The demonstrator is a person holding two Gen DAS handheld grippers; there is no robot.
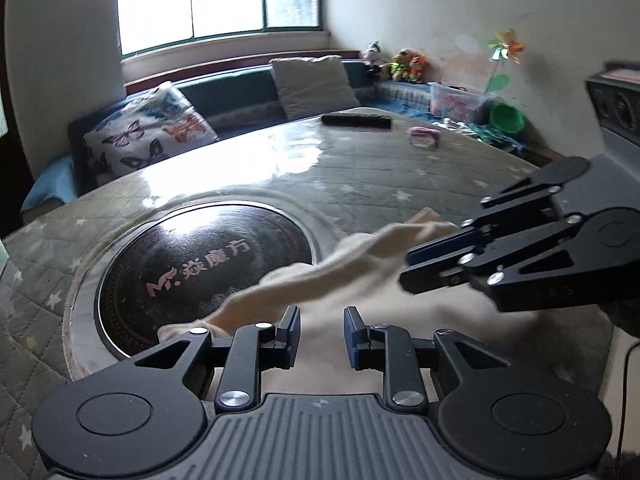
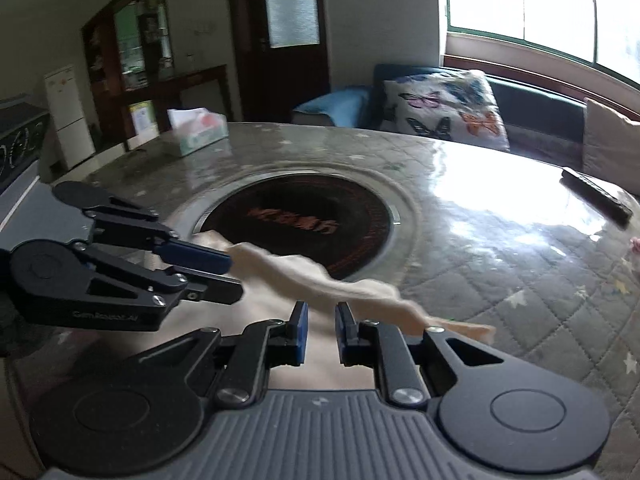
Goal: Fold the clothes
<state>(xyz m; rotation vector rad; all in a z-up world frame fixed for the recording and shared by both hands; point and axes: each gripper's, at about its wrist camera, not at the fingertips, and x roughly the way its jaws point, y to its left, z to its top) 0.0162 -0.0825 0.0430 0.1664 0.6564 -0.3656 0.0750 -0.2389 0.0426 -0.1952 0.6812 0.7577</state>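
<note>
A cream cloth (image 1: 320,276) (image 2: 288,268) lies on the round table, with a raised, rumpled edge that crosses the rim of the black cooktop. My left gripper (image 1: 322,330) (image 2: 236,276) hovers over the cloth's near part. Its fingers stand narrowly apart, smooth fabric shows in the gap, and nothing is pinched. My right gripper (image 2: 321,326) (image 1: 404,274) sits just to its right with an even smaller gap. Its tips are at the rumpled edge, and no fabric is clamped between the pads. Both views are motion-blurred.
The quilted table cover (image 1: 360,168) has a round black cooktop (image 1: 200,268) (image 2: 304,220) set in the middle. On the far side lie a black remote (image 1: 356,121) and a small pink item (image 1: 423,138). A tissue box (image 2: 198,130) stands at the far left edge. A sofa with cushions (image 1: 148,136) lies beyond.
</note>
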